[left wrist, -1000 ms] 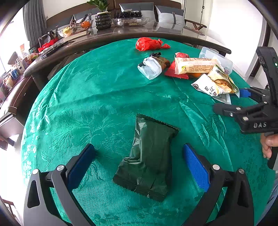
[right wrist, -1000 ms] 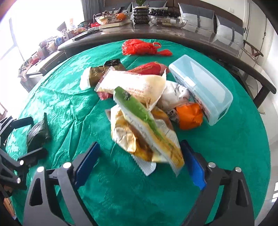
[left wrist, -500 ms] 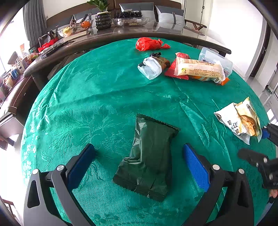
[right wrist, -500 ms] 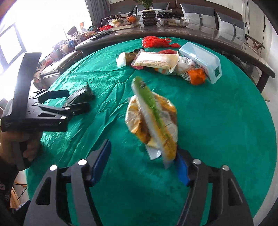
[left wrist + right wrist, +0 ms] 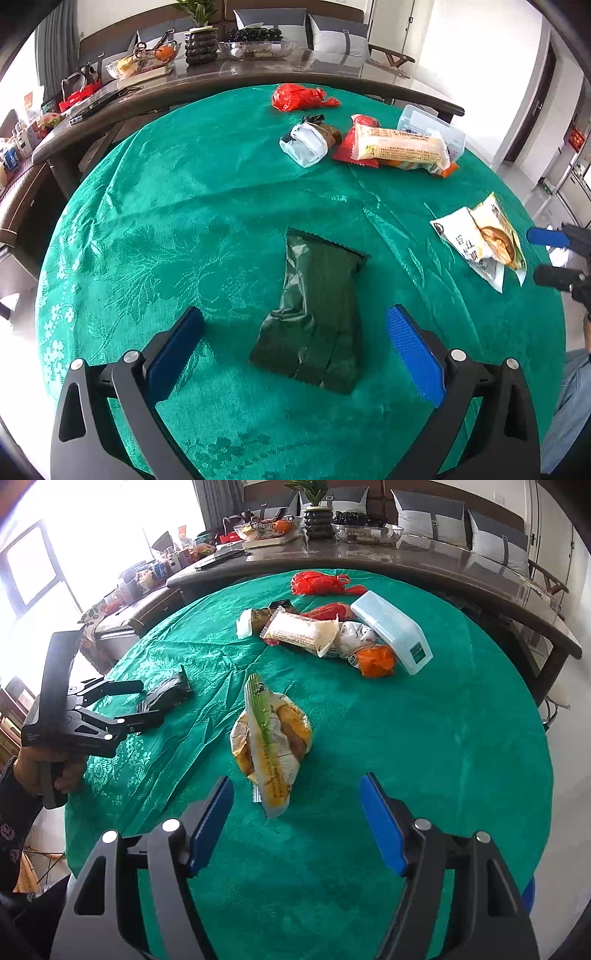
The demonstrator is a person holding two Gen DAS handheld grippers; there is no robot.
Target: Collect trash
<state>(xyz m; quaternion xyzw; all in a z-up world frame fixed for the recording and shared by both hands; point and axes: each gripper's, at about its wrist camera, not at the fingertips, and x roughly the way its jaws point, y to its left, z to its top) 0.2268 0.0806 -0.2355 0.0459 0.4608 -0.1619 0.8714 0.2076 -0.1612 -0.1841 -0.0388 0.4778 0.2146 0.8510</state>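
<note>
**Trash spread on green cloth; both grippers open, nothing grasped**

A round table is covered by a green patterned tablecloth [image 5: 184,206].

Left gripper [image 5: 295,347]: jaws are held wide apart above the cloth. A dark green wrapper [image 5: 317,314] is seen lying flat between the blue pads [image 5: 413,354], untouched by either. In the right wrist view the same gripper [image 5: 144,703] is seen at the left edge, gripped by a hand [image 5: 44,771], with the wrapper [image 5: 166,696] between its finger tips.

Right gripper [image 5: 295,827]: jaws are parted and no pad is pressed on anything. A yellow and white snack packet [image 5: 271,746] with a green strip is seen just ahead of the fingers, nearer the left pad; whether it rests on the cloth or is slightly raised cannot be told. From the left wrist view the packet [image 5: 480,242] is found near the table's right edge, just beside the right gripper's tips [image 5: 550,254].

Far side of the table, well apart from both grippers:
- red plastic bag [image 5: 321,583], by the far edge
- clear lidded plastic box [image 5: 391,635]
- long cream packet [image 5: 303,633], lying over a red wrapper [image 5: 328,611]
- crumpled orange wrapper [image 5: 376,661], touching the box
- small clear bag [image 5: 304,144] with brown contents

A dark curved counter [image 5: 229,81] with bowls and a plant is noted behind.
</note>
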